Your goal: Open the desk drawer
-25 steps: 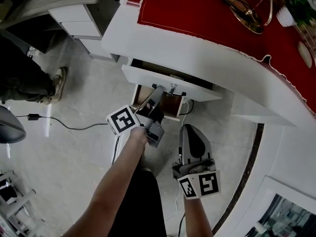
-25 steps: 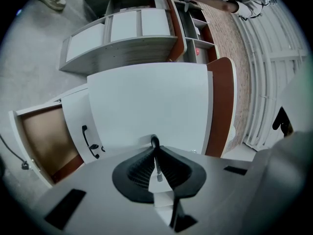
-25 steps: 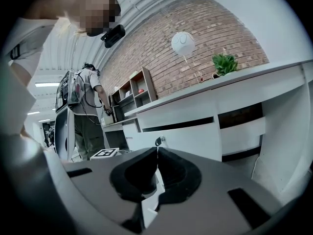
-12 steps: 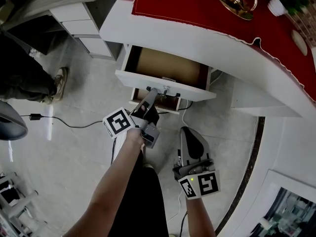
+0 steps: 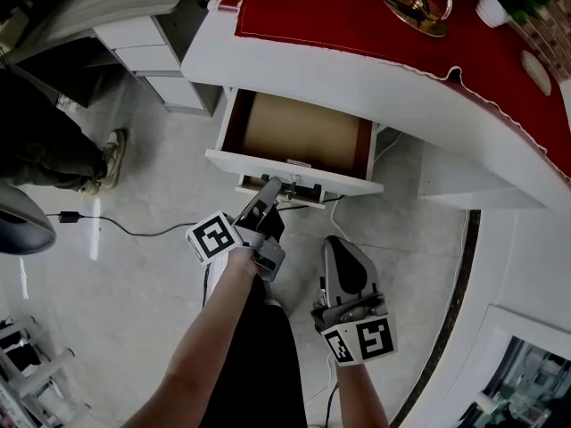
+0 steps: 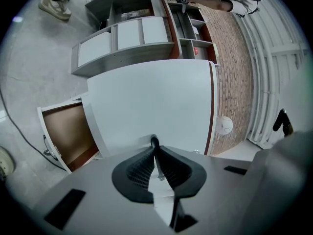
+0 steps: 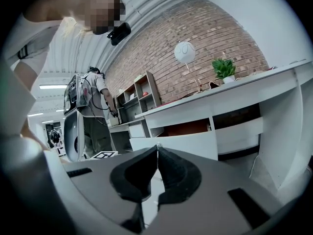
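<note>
Desk drawer stood well out from under the white desk, just below the edge of the red tablecloth. Its brown floor lay bare in the head view, with nothing in it that I could see. I judged the task mostly done. The drawer was plainly open, though I could not tell from these views whether it had reached the end of its travel. What seemed left to me was at most a little more pull, then letting go. My left gripper reached level to the drawer's white front panel. In the left gripper view its jaws were drawn almost together, pinching a thin metal piece that I took for the drawer's pull, with the panel filling the view right behind the tips. So I read that gripper as clamped on the pull rather than closed on nothing. My right gripper hung lower and nearer to me, over the pale floor tiles, apart from the drawer and touching nothing. In the right gripper view its pads met with nothing between them, and the open drawer showed well beyond them under the desk top.
</note>
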A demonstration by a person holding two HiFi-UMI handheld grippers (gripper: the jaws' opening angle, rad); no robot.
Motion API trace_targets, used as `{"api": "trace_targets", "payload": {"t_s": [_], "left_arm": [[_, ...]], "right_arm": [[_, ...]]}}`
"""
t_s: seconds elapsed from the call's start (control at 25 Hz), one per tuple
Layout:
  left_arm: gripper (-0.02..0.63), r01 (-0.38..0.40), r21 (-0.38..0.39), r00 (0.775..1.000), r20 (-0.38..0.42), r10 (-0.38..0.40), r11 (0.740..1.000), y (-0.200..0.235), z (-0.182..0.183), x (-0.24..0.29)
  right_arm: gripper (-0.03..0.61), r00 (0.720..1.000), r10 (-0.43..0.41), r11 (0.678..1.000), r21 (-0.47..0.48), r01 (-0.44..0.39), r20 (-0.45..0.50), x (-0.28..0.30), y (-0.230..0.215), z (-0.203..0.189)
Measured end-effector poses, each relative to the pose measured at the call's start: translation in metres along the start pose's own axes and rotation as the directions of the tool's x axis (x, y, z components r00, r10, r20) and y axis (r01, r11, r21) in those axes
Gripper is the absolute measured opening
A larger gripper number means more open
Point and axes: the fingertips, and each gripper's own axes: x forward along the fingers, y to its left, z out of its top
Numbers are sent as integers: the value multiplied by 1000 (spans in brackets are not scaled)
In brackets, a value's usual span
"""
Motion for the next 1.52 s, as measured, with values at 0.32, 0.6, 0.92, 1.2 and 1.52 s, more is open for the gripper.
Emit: {"api": "trace_targets", "payload": {"t_s": [0.32,0.6,0.92,1.2,1.52], "left_arm": [[37,-26,13,999,-29,26,1000,13,-5,-2],[37,-121,58,990,-69,125,991,52,-18,-17],[37,-147,102,987,-56,153,984,83,-20,-43],[37,-126,144,987,-85,140,981,82,-22,-42],[82,-174,184,976,-98,195,967,84,-29,-60]], "right_arm": [[18,999,-48,999,26,47,20,3,-10,5],[18,998,-63,998,24,62,22,11,-10,3],[18,999,-43,999,32,42,9,15,6,-11],[18,999,-47,999,27,47,-1,9,10,-16],[18,998,-62,998,12,63,-9,10,13,-15]]}}
